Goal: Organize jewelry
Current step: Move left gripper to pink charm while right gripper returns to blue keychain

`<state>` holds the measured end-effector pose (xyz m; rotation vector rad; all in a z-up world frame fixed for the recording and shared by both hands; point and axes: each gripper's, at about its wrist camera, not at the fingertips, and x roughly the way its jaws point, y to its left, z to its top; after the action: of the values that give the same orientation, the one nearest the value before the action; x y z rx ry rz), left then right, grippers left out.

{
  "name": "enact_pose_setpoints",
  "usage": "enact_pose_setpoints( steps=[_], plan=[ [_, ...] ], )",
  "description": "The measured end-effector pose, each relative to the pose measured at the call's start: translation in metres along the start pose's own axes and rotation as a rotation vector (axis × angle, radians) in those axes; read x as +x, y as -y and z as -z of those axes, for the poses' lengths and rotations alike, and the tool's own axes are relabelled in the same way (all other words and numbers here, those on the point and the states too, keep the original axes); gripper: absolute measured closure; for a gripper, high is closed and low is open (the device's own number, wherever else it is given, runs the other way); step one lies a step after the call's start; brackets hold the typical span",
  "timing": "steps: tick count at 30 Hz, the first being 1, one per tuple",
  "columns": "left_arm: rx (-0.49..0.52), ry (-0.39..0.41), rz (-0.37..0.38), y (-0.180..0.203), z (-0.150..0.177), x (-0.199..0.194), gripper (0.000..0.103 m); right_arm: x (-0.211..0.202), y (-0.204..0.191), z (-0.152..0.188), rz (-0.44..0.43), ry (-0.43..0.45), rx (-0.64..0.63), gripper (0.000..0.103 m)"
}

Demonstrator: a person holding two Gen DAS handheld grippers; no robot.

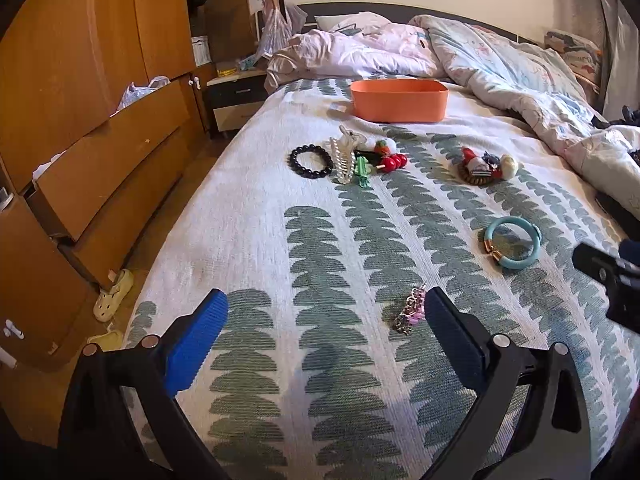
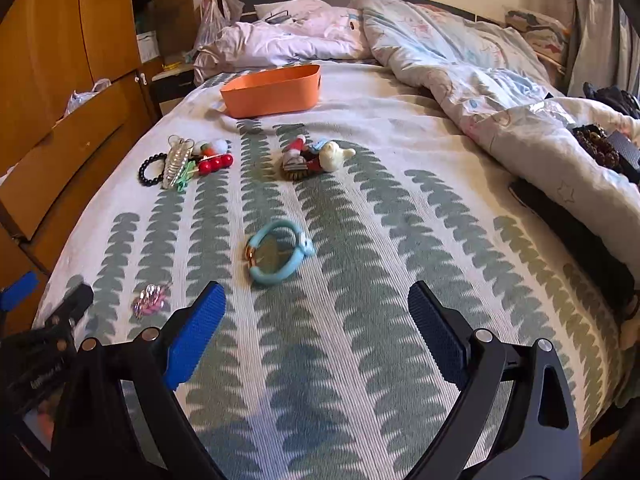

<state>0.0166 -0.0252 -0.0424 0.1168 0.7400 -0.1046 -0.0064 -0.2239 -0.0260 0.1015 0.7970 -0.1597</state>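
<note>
While nothing's picked up yet, we look to be at the very start: every piece lies loose on the bedspread [image 1: 248, 240], none visibly in the box.

Left wrist view first. Left gripper [image 1: 326, 316] spread wide, holding nothing, hovering low at bottom of frame. Small pink chain charm [image 1: 410, 314] sits just beside its right-hand finger, lower centre-right, so that's prob. the first grab. Needs a nudge right to get the charm between the fingers, then close gently; it's tiny and flat on soft cloth. Blue bangle [image 1: 513, 242] at right-centre. Black bead bracelet [image 1: 311, 161], pearl clip [image 1: 343, 160] and red beads [image 1: 394, 163] clustered upper centre; a toy-ish pile [image 1: 486, 166] to their right. Orange box [image 1: 399, 101] at top centre, well apart from the charm; can't see inside from here.

Right wrist view. Right gripper [image 2: 316, 304] also wide, empty. Blue bangle [image 2: 279, 257] just ahead, left of centre, likely its target. Orange box [image 2: 270, 91] upper left; the visible part of its inside looks empty, floor hidden.
</note>
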Motion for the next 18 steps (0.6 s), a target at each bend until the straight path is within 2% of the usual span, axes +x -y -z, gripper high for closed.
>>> enact_pose_setpoints(
  steps=[5, 10, 16, 18],
  plan=[
    [0.041, -0.015, 0.017, 0.011, 0.001, 0.009, 0.006, 0.018, -0.003, -0.012, -0.018, -0.016, -0.010, 0.010],
    [0.044, -0.034, 0.047, 0.014, 0.000, 0.017, 0.006, 0.043, -0.008, -0.026, -0.042, -0.078, -0.020, 0.010],
    [0.070, -0.030, 0.035, 0.022, -0.003, 0.024, 0.006, 0.074, -0.018, -0.039, -0.007, -0.153, -0.050, 0.012],
    [0.084, -0.031, 0.035, 0.025, -0.004, 0.026, 0.006, 0.081, -0.019, -0.038, -0.003, -0.176, -0.052, 0.015]
  ],
)
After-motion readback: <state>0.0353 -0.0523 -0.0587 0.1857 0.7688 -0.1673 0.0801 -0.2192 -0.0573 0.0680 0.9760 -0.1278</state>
